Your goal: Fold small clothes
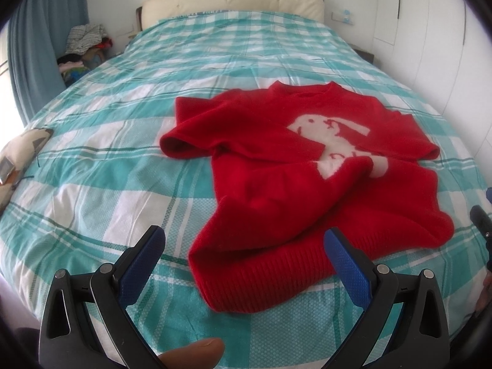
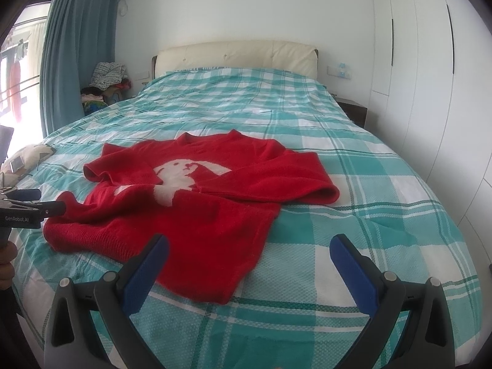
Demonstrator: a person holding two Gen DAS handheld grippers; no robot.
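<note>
- We're in a home bedroom: big bed point(image 2: 353, 184) w/ checked cover ahead of claw.
- Cream headboard point(image 2: 236, 55), curtain point(image 2: 77, 55) far left, wardrobe doors point(image 2: 424, 61) right.

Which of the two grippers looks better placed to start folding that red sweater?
Probably the left. The left gripper is open right over the red sweater's ribbed hem. The right gripper is open too, but mostly over the bare checked bedspread beside it.

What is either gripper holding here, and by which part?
Nothing is held. The left gripper and right gripper are both open and empty, above the bed near the hem of the red sweater, which lies loose on the checked bedspread.
</note>
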